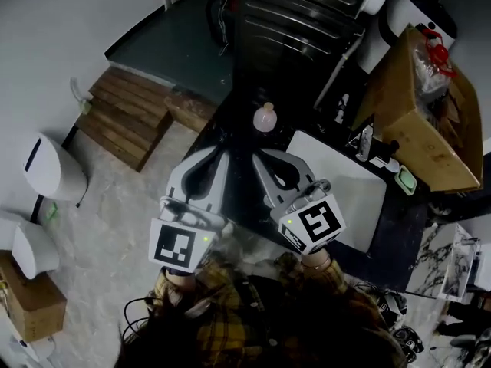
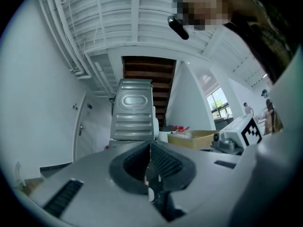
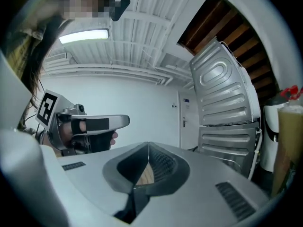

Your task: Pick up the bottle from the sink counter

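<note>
1. Only the head view showed the bottle [image 1: 265, 118]. It stood upright on the dark counter [image 1: 230, 140], near the white sink [image 1: 349, 198] and ahead of both grippers.
2. Both gripper views looked out level at a ribbed metal panel [image 2: 134, 110]; the bottle could not be made out there.
3. The left gripper [image 1: 221, 154] and right gripper [image 1: 261, 159] were held side by side. Each had its jaws pressed together, pinching nothing.
</note>
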Available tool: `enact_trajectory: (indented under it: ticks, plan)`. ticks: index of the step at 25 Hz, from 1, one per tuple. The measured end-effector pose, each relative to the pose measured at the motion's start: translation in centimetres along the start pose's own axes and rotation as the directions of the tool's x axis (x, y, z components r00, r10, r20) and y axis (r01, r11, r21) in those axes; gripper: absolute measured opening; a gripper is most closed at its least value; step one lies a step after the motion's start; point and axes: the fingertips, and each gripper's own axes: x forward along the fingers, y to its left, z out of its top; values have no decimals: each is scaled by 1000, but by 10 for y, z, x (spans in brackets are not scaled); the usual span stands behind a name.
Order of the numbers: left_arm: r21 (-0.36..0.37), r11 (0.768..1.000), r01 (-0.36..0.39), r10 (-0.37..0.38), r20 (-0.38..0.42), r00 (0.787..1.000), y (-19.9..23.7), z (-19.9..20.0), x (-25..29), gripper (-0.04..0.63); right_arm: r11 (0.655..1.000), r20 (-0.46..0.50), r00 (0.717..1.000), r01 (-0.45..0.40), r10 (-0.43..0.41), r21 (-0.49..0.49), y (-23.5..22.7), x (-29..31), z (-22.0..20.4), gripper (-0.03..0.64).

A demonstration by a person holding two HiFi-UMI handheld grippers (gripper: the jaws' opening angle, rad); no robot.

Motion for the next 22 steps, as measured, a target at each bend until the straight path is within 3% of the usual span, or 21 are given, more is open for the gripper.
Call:
enact_trajectory:
  ticks: [7,11,22]
  plan:
    - [-39,989,145,-145,-6,989,37,-14,44,23,986,-34,986,163,-163,15,-34,35,-9,17]
    - [-19,975,221,-220,36,975,47,-15,63,23,971,-49,971,236,-235,31,-48,42,-15,17]
    - [-104,951,293,-299,-47,953,38,-45,98,23,943,-94,941,330,-325,45,-79,36,-24,17]
